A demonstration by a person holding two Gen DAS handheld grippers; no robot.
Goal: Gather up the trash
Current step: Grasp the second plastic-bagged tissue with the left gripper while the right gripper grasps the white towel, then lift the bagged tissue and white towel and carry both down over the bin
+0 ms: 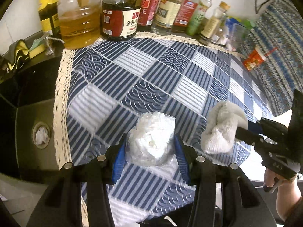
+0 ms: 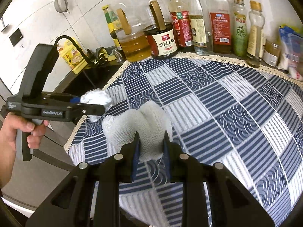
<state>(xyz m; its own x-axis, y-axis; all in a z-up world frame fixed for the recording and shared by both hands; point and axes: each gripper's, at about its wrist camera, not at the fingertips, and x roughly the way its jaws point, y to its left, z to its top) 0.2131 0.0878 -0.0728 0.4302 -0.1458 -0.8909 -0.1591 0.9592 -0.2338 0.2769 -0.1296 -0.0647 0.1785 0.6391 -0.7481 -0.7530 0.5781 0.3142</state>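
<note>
My left gripper point(image 1: 150, 143) is shut on a crumpled clear plastic wad point(image 1: 151, 140) and holds it above the blue checked tablecloth point(image 1: 151, 71). The wad also shows in the right wrist view point(image 2: 95, 99), in the left gripper point(image 2: 100, 104) near the cloth's left edge. My right gripper point(image 2: 150, 141) is shut on a crumpled white paper towel point(image 2: 144, 128) over the cloth. In the left wrist view the towel point(image 1: 221, 126) sits in the right gripper point(image 1: 238, 132) just right of the wad.
A row of oil and sauce bottles point(image 2: 164, 37) lines the back edge. A black sink point(image 1: 26, 113) with white scrap in its drain point(image 1: 40, 135) lies left of the cloth. A red cup point(image 1: 253, 59) lies at the far right, bags point(image 2: 289, 53) at back right.
</note>
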